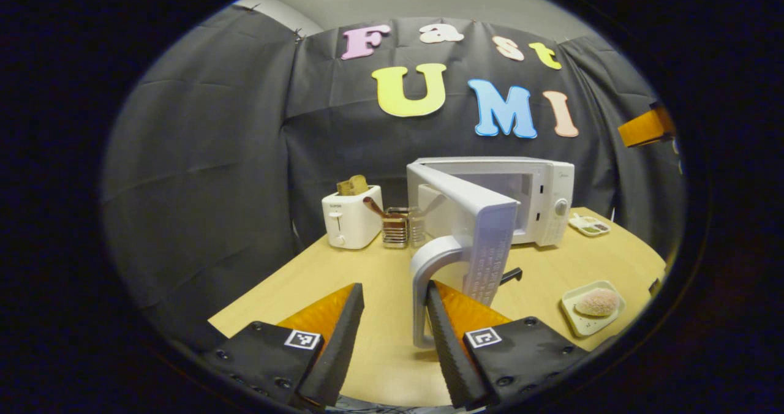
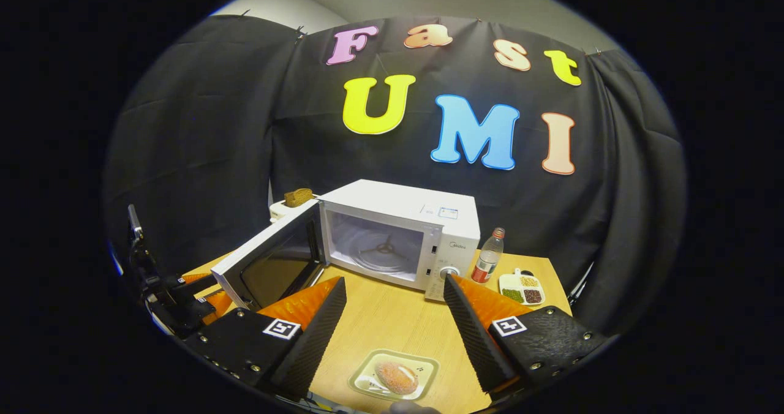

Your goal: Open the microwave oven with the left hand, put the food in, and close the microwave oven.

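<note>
Right in front of the right gripper (image 2: 392,322), whose fingers stand wide apart, the food (image 2: 397,377) lies on a small plate (image 2: 422,365) on the wooden table (image 2: 392,322), not held by anything. Past it at twelve o'clock the microwave (image 2: 422,218) stands with its door (image 2: 269,267) swung open to the nine o'clock side. In the left gripper view, the left gripper (image 1: 395,316) is open too, and the door handle (image 1: 422,279) sits between its fingers, close against the right one. A toaster (image 1: 350,218) stands at ten o'clock from the microwave.

Toaster (image 1: 350,217) holding bread, wire rack (image 1: 395,228) beside it; bottle (image 2: 488,263), compartment tray (image 2: 522,288) on table (image 2: 392,325).
</note>
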{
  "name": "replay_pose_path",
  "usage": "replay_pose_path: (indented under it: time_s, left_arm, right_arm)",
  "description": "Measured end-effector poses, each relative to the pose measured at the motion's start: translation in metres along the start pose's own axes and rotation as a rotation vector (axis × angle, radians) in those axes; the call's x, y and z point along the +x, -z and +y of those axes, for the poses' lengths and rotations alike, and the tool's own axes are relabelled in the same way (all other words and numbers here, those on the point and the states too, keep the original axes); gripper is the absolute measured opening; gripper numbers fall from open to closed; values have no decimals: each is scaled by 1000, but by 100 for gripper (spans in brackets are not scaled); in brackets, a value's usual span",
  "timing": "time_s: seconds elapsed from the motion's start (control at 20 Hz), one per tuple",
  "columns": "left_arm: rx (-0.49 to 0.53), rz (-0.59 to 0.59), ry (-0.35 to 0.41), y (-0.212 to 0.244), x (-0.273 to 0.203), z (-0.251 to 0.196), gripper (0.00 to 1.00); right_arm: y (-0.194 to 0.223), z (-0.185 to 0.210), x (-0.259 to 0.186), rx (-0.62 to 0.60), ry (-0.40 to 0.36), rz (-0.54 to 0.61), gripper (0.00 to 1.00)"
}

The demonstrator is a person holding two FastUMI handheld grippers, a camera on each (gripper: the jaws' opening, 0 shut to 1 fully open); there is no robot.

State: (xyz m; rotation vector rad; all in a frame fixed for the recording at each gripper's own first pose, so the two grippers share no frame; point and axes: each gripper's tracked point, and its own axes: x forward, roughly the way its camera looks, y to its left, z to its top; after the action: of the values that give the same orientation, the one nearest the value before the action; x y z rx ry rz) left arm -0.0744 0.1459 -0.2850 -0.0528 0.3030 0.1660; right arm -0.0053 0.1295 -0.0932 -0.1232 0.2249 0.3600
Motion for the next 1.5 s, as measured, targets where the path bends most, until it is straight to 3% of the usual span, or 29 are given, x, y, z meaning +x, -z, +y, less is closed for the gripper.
replay_pose_path:
  time_s: [0.05,0.2,0.35,0.55,0.65,0.85,0.95,1.2,1.3,1.4,1.45,1.5]
  left_arm:
    - [0,1,-10,1,-2,7,70]
    - [56,-30,-44,-8,-13,17,100]
    - [120,-35,-94,-12,-18,35,99]
    - [133,-33,-189,-20,-27,76,99]
    - [111,-34,-190,-28,-33,81,100]
    - [85,-98,-121,-73,-54,48,95]
    - [66,-127,-60,-93,-60,18,100]
    - [35,-192,82,-146,-58,-52,100]
    - [42,-203,108,-159,-53,-70,94]
    - [56,-224,122,-172,-48,-80,94]
    - [59,-226,128,-176,-46,-83,100]
    - [61,-229,132,-178,-42,-86,98]
  right_arm:
    - [1,3,1,-2,-5,-1,98]
    - [-1,8,4,-9,-18,-3,98]
    - [2,11,5,-13,-32,-1,98]
    - [8,10,3,-18,-44,-4,98]
    - [23,3,2,-33,-43,12,98]
    - [90,-16,5,-49,-46,116,98]
    - [128,-15,6,-48,-68,178,98]
    - [217,-7,15,-53,-114,319,98]
    - [243,-6,22,-70,-127,364,98]
    - [260,-10,28,-75,-124,389,98]
    - [266,-11,33,-69,-131,398,98]
    - [272,-10,38,-72,-135,409,99]
